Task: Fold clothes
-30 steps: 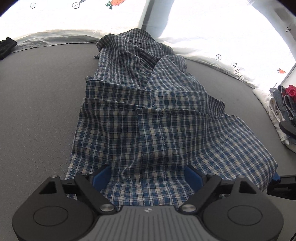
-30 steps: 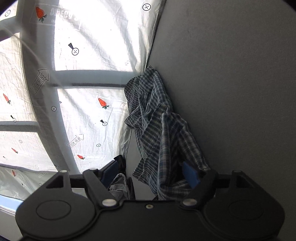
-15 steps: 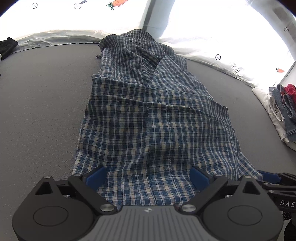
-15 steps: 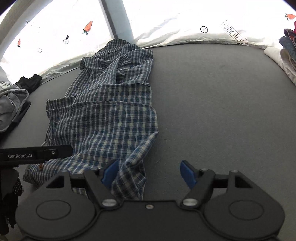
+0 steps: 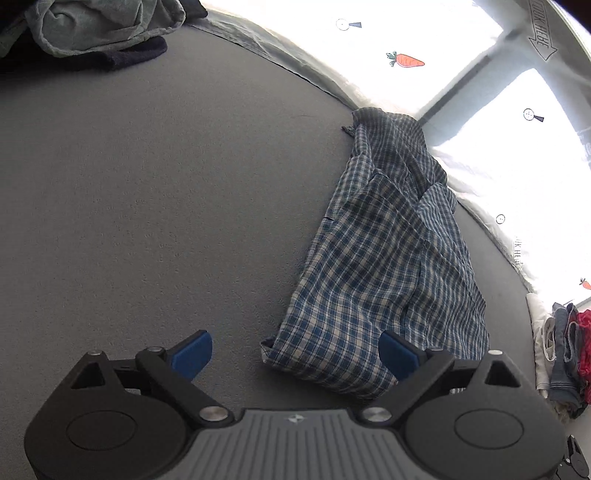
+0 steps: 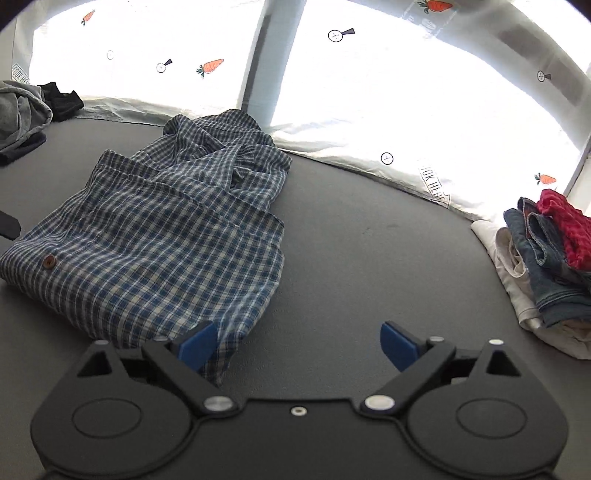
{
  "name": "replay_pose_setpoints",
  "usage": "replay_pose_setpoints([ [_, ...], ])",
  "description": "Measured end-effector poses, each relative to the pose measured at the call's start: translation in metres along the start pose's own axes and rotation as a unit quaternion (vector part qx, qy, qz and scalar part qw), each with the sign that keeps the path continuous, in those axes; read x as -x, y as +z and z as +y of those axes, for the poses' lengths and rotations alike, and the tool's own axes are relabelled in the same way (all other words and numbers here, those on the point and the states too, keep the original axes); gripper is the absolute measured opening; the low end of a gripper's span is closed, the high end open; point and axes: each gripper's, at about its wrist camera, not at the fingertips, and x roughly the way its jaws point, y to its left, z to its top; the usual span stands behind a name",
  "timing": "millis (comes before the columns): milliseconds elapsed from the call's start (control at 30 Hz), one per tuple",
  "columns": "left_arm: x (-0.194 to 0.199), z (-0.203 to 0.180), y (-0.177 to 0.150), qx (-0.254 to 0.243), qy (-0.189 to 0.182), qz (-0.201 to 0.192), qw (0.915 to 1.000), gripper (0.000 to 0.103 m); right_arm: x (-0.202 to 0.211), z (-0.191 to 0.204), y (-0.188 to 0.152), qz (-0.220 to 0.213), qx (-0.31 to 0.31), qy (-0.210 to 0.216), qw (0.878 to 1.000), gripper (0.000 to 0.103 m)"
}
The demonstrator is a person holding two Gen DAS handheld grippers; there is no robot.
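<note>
A blue and white checked shirt (image 5: pixel 384 266) lies in a long, partly folded strip on the grey surface (image 5: pixel 147 192), its far end bunched against the white sheet. In the right wrist view the shirt (image 6: pixel 159 236) fills the left half, with a brown button showing on its near left edge. My left gripper (image 5: pixel 295 350) is open, and the shirt's near corner lies between its blue pads without being pinched. My right gripper (image 6: pixel 299 341) is open too; its left pad (image 6: pixel 197 341) sits over the shirt's near hem, while bare surface lies under its right pad.
A stack of folded clothes (image 6: pixel 546 258), denim, red and white, sits at the right edge. Grey and dark garments (image 5: pixel 92 33) are heaped at the far left. A white sheet with carrot prints (image 6: pixel 369 92) borders the far side. Bare grey surface (image 6: pixel 388 240) separates shirt and stack.
Both grippers have let go of the shirt's hem and stand open. The left one has swung left, so the shirt now sits to its right. The shirt lies flatter and narrower.
</note>
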Motion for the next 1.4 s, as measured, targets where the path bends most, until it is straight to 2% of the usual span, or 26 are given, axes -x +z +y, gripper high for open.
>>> replay_pose_setpoints([
  [100,0.0,0.01,-0.005,0.046,-0.025,0.02,0.9984,0.096,0.008,0.013,-0.004,-0.011,0.051,-0.002,0.999,0.098],
  [267,-0.004,0.012,-0.013,0.075,-0.068,0.044,0.9939,0.095,0.017,0.035,-0.015,-0.021,0.135,-0.014,0.991,0.099],
  [500,-0.014,0.014,-0.015,0.098,-0.095,0.057,0.989,0.094,0.016,0.044,-0.017,-0.007,0.138,0.02,0.99,0.099],
  [567,-0.016,0.014,-0.013,0.1,-0.097,0.06,0.9884,0.094,0.009,0.03,-0.011,0.024,0.05,0.06,0.997,0.099],
  [633,-0.018,0.014,-0.011,0.099,-0.099,0.061,0.9882,0.094,-0.003,0.008,-0.009,0.061,-0.069,0.106,0.99,0.099],
  [733,-0.022,0.013,-0.007,0.095,-0.102,0.064,0.9881,0.094,-0.019,-0.024,-0.016,0.105,-0.241,0.166,0.95,0.099],
  [900,-0.027,0.013,-0.001,0.097,-0.108,0.068,0.9871,0.094,-0.03,-0.042,-0.029,0.133,-0.372,0.194,0.898,0.099],
  [967,-0.029,0.011,0.001,0.094,-0.109,0.07,0.9871,0.094,-0.034,-0.049,-0.035,0.141,-0.432,0.215,0.864,0.099],
  [1000,-0.03,0.011,0.002,0.093,-0.11,0.071,0.9871,0.094,-0.037,-0.052,-0.037,0.146,-0.465,0.225,0.844,0.099],
  [1067,-0.032,0.01,0.005,0.096,-0.112,0.073,0.9863,0.094,-0.044,-0.058,-0.043,0.156,-0.53,0.244,0.797,0.099],
  [1100,-0.033,0.011,0.006,0.1,-0.114,0.075,0.9856,0.094,-0.048,-0.061,-0.048,0.162,-0.565,0.253,0.769,0.099],
  [1200,-0.036,0.015,0.009,0.128,-0.126,0.084,0.9802,0.094,-0.056,-0.061,-0.071,0.174,-0.682,0.287,0.65,0.099],
  [1267,-0.038,0.017,0.01,0.141,-0.134,0.09,0.9768,0.094,-0.06,-0.056,-0.081,0.184,-0.724,0.294,0.596,0.099],
  [1300,-0.039,0.017,0.011,0.146,-0.137,0.093,0.9753,0.094,-0.06,-0.054,-0.083,0.187,-0.732,0.293,0.587,0.098],
  [1400,-0.043,0.015,0.011,0.145,-0.139,0.099,0.9746,0.088,-0.062,-0.051,-0.081,0.189,-0.732,0.286,0.589,0.096],
])
